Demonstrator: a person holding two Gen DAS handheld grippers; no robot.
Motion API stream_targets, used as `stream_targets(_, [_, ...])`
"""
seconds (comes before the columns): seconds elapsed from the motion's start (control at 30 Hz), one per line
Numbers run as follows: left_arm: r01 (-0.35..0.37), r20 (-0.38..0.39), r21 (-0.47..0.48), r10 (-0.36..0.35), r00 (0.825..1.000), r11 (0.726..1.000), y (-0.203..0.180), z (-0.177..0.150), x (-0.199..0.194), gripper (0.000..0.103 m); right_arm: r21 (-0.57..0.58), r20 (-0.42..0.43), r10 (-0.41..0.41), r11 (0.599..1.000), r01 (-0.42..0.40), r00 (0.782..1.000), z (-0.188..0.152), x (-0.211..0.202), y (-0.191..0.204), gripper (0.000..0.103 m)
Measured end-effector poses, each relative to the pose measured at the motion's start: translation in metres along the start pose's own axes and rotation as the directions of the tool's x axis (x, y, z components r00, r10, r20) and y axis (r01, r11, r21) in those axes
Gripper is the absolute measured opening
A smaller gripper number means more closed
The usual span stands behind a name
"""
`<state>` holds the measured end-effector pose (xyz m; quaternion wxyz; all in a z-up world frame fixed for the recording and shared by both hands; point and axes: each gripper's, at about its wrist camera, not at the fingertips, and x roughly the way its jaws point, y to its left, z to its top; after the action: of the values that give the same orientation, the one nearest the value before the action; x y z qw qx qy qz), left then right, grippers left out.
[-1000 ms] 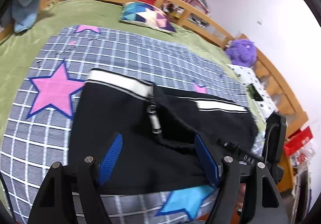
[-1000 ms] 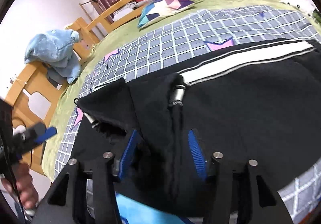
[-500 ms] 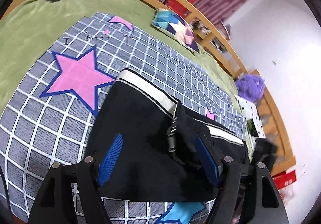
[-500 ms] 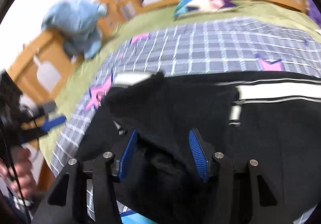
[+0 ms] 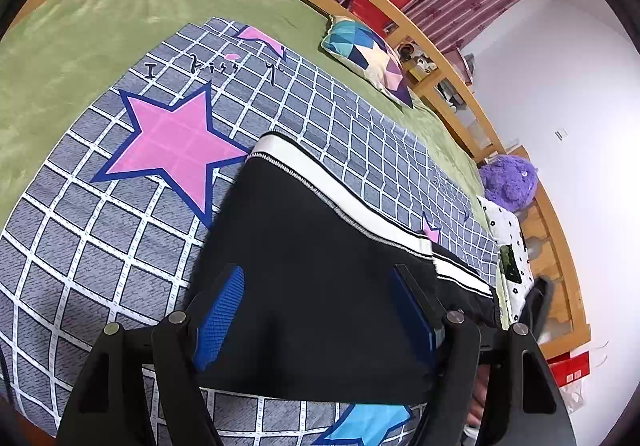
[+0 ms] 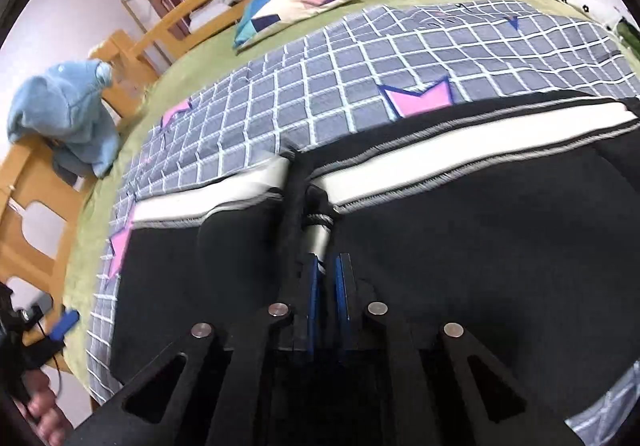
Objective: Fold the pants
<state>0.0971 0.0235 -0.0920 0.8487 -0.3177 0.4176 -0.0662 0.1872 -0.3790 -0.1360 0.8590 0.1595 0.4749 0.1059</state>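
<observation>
Black pants [image 5: 312,270] with a white side stripe [image 5: 340,190] lie flat on the grey checked bedspread [image 5: 100,230]. My left gripper [image 5: 320,310] is open and empty, its blue pads just above the black cloth near the bed's front edge. In the right wrist view the pants [image 6: 500,246] fill the lower half, white stripe [image 6: 440,150] running across. My right gripper [image 6: 326,286] is shut on a fold of the black fabric beside a silver drawstring tip [image 6: 318,240].
A patterned pillow [image 5: 368,54] lies on the green blanket [image 5: 60,38] at the back. A blue garment [image 6: 64,114] hangs on the wooden bed rail [image 6: 36,206]. A purple plush toy [image 5: 508,182] and a white dotted cloth [image 5: 508,242] lie at the right.
My right gripper has closed on the pants fabric by the drawstring. The raised fold has been laid flat. My left gripper stayed open and shifted its view leftward.
</observation>
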Motion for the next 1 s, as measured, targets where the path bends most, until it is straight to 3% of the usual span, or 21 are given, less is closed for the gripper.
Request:
stream_targets(0.03, [-0.004,-0.006,-0.003,0.004,1.000,1.000,0.000,0.000,0.002,0.073,0.001,0.009,0.011,1.000,-0.011,1.000,-0.003,-0.004,0.000,0.013])
stream_targets(0.1, [-0.006,-0.024,-0.005,0.005,1.000,1.000,0.001,0.000,0.005,0.073,0.001,0.016,0.049,0.999,-0.049,0.999,-0.012,-0.015,0.000,0.026])
stream_targets(0.17, [-0.009,-0.030,-0.006,0.009,1.000,1.000,0.001,0.000,0.006,0.073,-0.002,0.022,0.090,0.996,-0.090,0.996,-0.021,-0.020,0.003,0.048])
stream_targets(0.3, [-0.021,-0.022,0.007,0.021,1.000,1.000,0.001,0.000,0.005,0.073,-0.056,-0.012,0.113,0.992,-0.113,0.994,-0.033,-0.013,0.015,0.057])
stream_targets(0.43, [-0.032,-0.014,0.010,0.032,0.999,0.999,0.002,0.001,0.004,0.073,0.002,-0.132,0.096,0.995,-0.096,0.987,-0.040,0.036,0.009,0.056])
stream_targets(0.5, [-0.039,-0.017,0.006,0.039,0.999,0.999,0.004,0.001,0.005,0.073,-0.006,-0.106,0.096,0.995,-0.097,0.990,-0.041,0.041,0.012,0.026])
stream_targets(0.57, [-0.048,-0.019,0.001,0.048,0.999,0.999,0.006,0.002,0.005,0.073,-0.108,-0.081,0.104,0.988,-0.112,0.991,-0.035,0.029,0.026,0.014])
stream_targets(0.6, [-0.053,-0.017,0.000,0.053,0.998,0.999,0.007,0.002,0.004,0.073,-0.123,-0.035,0.129,0.984,-0.133,0.991,-0.032,0.017,0.026,0.013])
stream_targets(0.63, [-0.055,-0.013,-0.002,0.055,0.998,0.998,0.008,0.002,0.003,0.073,-0.104,0.035,0.204,0.974,-0.199,0.978,-0.024,-0.007,0.020,0.013])
stream_targets(0.7, [-0.059,-0.001,-0.017,0.059,0.998,0.998,0.011,0.003,0.001,0.073,-0.055,0.072,0.224,0.974,-0.220,0.972,-0.016,-0.024,0.010,0.014])
stream_targets(0.77, [-0.050,-0.018,-0.033,0.049,0.999,0.998,0.013,0.004,0.006,0.073,-0.072,0.039,0.159,0.985,-0.156,0.987,-0.016,-0.019,0.004,0.020])
stream_targets(0.83, [-0.044,-0.039,-0.007,0.044,0.998,0.999,0.011,0.005,0.011,0.073,-0.088,-0.082,0.095,0.991,-0.102,0.992,-0.025,0.006,0.000,0.029])
stream_targets(0.9, [-0.087,-0.015,0.105,0.089,0.996,0.991,-0.001,0.010,0.012,0.071,-0.125,-0.204,0.026,0.991,-0.052,0.979,-0.038,0.025,-0.004,0.028])
stream_targets(1.0, [-0.122,0.031,0.310,0.118,0.993,0.943,-0.024,0.024,0.006,0.072,-0.155,-0.105,0.022,0.987,-0.038,0.994,-0.040,-0.008,-0.005,0.030])
